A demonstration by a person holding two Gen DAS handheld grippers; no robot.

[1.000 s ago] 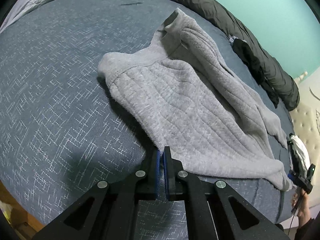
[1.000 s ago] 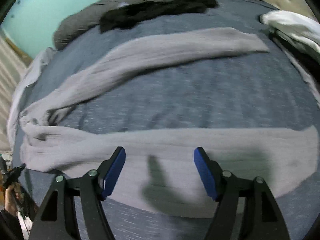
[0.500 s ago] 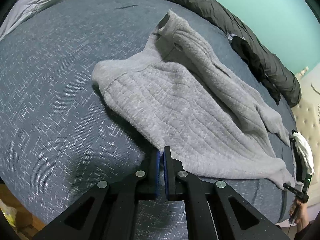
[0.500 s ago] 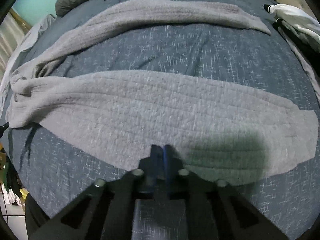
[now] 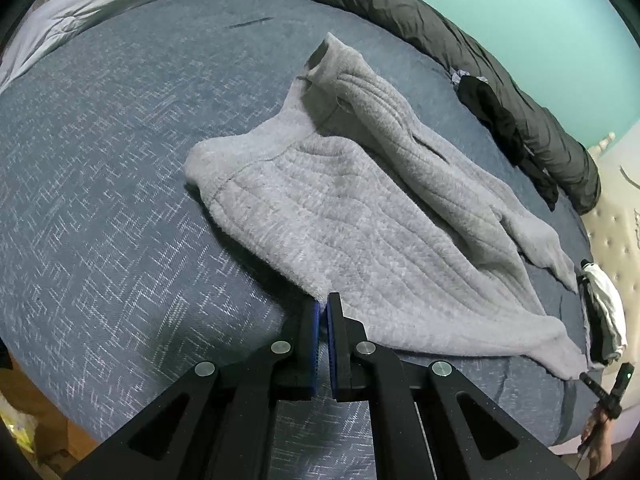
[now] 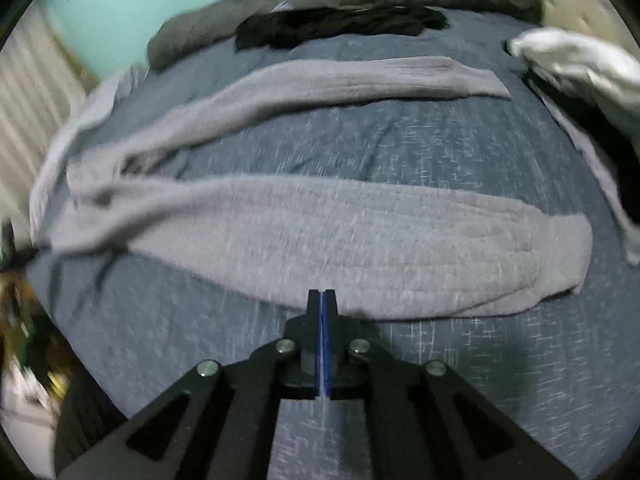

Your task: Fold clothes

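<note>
Dim, cool light; left view sharp, right view motion-blurred, both fisheye-bent.

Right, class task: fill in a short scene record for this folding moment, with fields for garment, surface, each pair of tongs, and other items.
Garment: grey fleece top, lying spread out
Surface: blue-grey bedspread
Left tongs: shut, pinching the top's near hem
Right tongs: jaws have just been closing, hem apparently between them
Other items: dark rolled duvet, black clothing, white garment, all near the bed's edges

Right tool now closed on sweater hem
</note>
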